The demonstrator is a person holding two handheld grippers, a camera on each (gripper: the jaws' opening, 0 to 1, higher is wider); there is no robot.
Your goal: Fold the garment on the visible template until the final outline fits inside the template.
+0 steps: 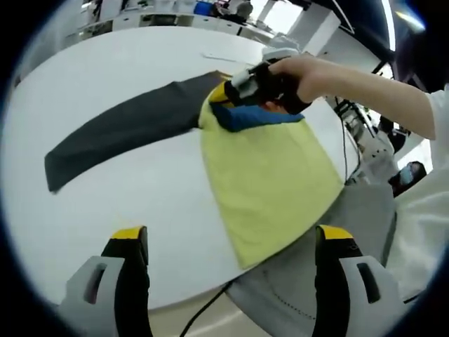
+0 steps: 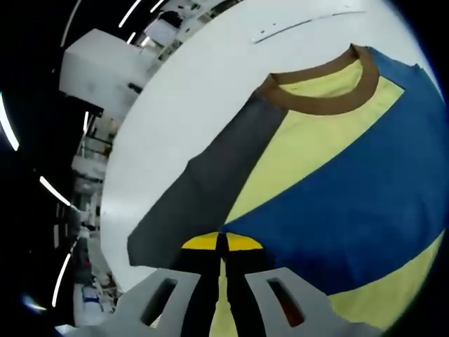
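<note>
A garment with a yellow body (image 1: 270,179), a blue diagonal band (image 2: 351,210), a brown collar (image 2: 330,95) and a dark grey sleeve (image 1: 123,130) lies on the round white table (image 1: 119,63). The sleeve stretches out to the left. A hand holds my right gripper (image 1: 242,88) at the garment's shoulder. In the right gripper view its yellow-tipped jaws are together, and my right gripper (image 2: 221,243) is shut on the fabric where sleeve and body meet. My left gripper (image 1: 231,239) stands open at the table's near edge, apart from the cloth.
Grey fabric (image 1: 351,232) hangs past the table edge at the lower right. A thin pale strip (image 2: 309,24) lies on the table beyond the collar. A person's sleeve (image 1: 438,116) and cables are to the right. Benches and equipment stand behind the table.
</note>
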